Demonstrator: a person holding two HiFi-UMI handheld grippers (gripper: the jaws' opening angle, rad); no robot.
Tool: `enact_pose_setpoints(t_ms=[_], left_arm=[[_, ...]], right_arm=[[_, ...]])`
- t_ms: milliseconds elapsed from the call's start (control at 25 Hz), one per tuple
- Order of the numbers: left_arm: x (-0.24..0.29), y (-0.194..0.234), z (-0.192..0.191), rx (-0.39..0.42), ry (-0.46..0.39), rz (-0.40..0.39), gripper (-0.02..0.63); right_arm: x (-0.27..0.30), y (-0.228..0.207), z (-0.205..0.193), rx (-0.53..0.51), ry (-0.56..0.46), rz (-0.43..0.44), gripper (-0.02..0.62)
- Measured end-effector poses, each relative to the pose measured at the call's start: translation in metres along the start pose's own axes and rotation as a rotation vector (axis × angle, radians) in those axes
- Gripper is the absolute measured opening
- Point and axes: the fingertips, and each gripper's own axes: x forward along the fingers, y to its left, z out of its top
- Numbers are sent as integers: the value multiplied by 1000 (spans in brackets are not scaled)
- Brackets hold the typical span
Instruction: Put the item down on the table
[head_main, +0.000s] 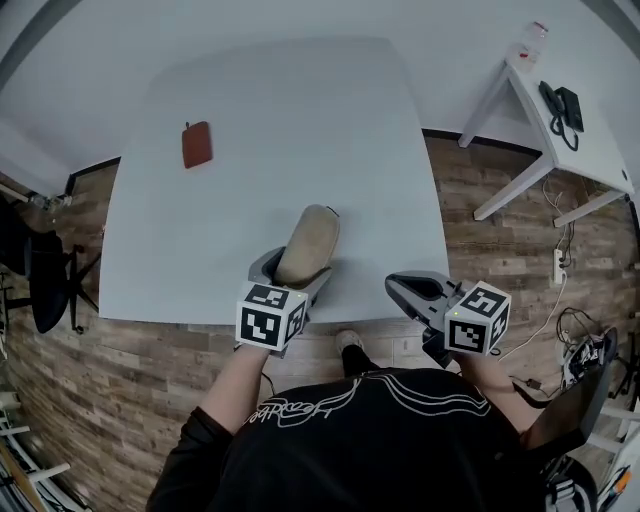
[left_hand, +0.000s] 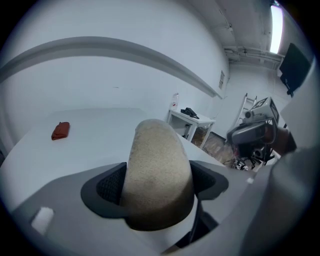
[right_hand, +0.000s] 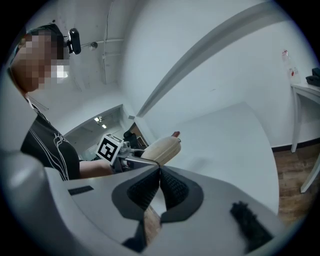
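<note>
The pouch (head_main: 308, 240) sits in the left gripper (head_main: 297, 268) over the near edge of the table (head_main: 300, 120), with the right gripper (head_main: 415, 288) at its right. A wallet (head_main: 197, 144) lies on the table far left. A side table (head_main: 590, 160) carrying a telephone (head_main: 562, 105) stands at the right.

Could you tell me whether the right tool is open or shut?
Shut: on the right tool the jaws meet with nothing between them.

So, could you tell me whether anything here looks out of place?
Nothing stands out. The beige case is held in the left gripper over the table near its front edge, the red pouch lies flat, and the right gripper is shut and empty.
</note>
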Motion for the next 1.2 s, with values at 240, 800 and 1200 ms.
enact_pose_setpoints(t_ms=[240, 800, 1200], left_arm=[[46, 26, -25, 27, 94, 37, 390], [79, 38, -63, 176, 155, 97, 396], [36, 33, -50, 219, 57, 161, 436]], right_arm=[[9, -21, -8, 49, 29, 8, 8], [5, -25, -24, 83, 52, -2, 8], [-9, 6, -30, -26, 45, -27, 8]])
